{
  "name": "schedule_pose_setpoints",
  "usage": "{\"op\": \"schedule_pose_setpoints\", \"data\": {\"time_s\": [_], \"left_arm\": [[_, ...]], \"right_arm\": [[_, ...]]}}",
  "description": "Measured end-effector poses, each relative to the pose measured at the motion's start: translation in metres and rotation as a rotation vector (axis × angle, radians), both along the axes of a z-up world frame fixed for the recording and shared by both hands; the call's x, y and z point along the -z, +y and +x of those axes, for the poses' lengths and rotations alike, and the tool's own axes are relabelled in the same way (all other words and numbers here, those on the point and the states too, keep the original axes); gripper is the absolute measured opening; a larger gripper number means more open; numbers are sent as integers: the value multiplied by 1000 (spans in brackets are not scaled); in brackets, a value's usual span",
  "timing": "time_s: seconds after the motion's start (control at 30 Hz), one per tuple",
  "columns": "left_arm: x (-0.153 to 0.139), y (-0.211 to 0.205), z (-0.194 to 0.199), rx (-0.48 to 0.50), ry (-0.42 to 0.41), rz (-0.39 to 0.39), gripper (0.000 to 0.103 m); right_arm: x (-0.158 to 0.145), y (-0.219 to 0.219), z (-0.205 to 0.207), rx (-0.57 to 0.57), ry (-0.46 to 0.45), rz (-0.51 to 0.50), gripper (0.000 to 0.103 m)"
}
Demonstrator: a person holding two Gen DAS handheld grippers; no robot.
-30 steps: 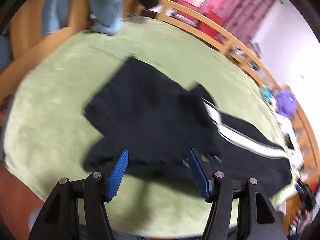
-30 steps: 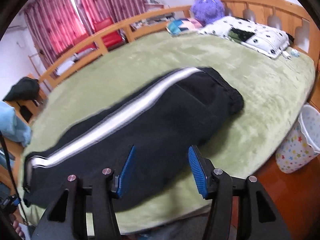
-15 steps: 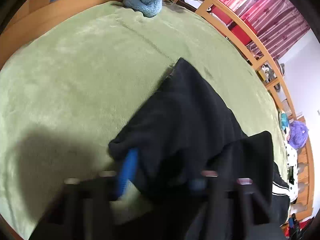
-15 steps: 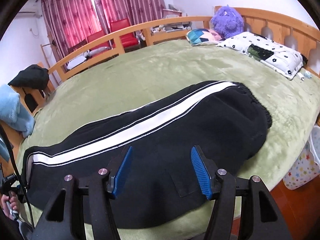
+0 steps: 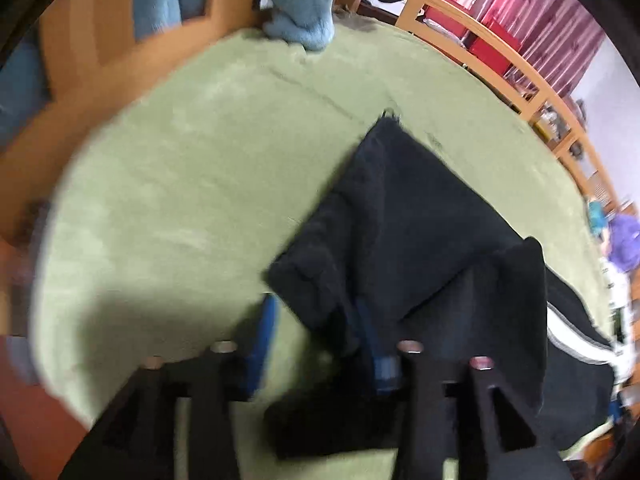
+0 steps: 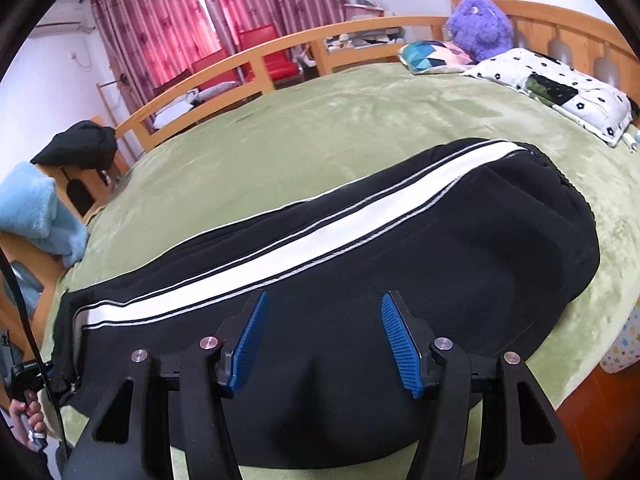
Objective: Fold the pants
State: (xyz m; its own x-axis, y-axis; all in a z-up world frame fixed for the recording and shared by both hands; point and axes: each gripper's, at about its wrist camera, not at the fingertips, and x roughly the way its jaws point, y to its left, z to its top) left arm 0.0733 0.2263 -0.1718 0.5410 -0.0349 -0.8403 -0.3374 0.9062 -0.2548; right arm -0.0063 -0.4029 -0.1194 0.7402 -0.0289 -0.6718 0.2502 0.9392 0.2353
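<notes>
Black pants with a white side stripe lie lengthwise on the green blanket. My right gripper hovers open just above their near edge, with nothing between its blue pads. In the blurred left wrist view, the leg end of the pants lies doubled over. My left gripper is at its near corner with jaws opening. A flap of the black cloth hangs between them and covers part of the right pad. The left pad stands off the cloth over the green blanket.
A blue fleece hangs on the wooden footboard. A spotted pillow and a purple plush toy sit at the head end. A star-patterned bin stands beside the bed. A hand shows at the lower left.
The left gripper's jaws, narrow and buried in the black cloth half a second ago, now stand apart, and the view has shifted. The right gripper has come closer over the pants, still open.
</notes>
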Motion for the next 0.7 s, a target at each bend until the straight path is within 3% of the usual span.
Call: {"op": "schedule_pose_setpoints", "data": {"time_s": [0.2, 0.37, 0.47, 0.53, 0.57, 0.6, 0.63, 0.7], "left_arm": [[-34, -55, -22, 182, -92, -53, 64], [-27, -137, -12, 345, -77, -81, 68], [-13, -178, 1, 395, -30, -3, 72], [2, -197, 11, 375, 27, 111, 72], [8, -202, 17, 349, 56, 177, 64], [12, -202, 21, 311, 82, 246, 32], [12, -200, 25, 280, 91, 278, 28], [-1, -184, 26, 276, 57, 176, 15]], "right_arm": [[-8, 7, -11, -48, -40, 11, 59], [-6, 7, -13, -75, -39, 24, 59], [-7, 6, -20, -84, -39, -5, 59], [-6, 5, -24, -79, -44, -22, 59], [-4, 4, -25, -76, -40, -21, 59], [-2, 2, -26, -74, -36, -13, 59], [-1, 0, -26, -75, -33, -3, 59], [0, -1, -24, -74, -35, -11, 59]]}}
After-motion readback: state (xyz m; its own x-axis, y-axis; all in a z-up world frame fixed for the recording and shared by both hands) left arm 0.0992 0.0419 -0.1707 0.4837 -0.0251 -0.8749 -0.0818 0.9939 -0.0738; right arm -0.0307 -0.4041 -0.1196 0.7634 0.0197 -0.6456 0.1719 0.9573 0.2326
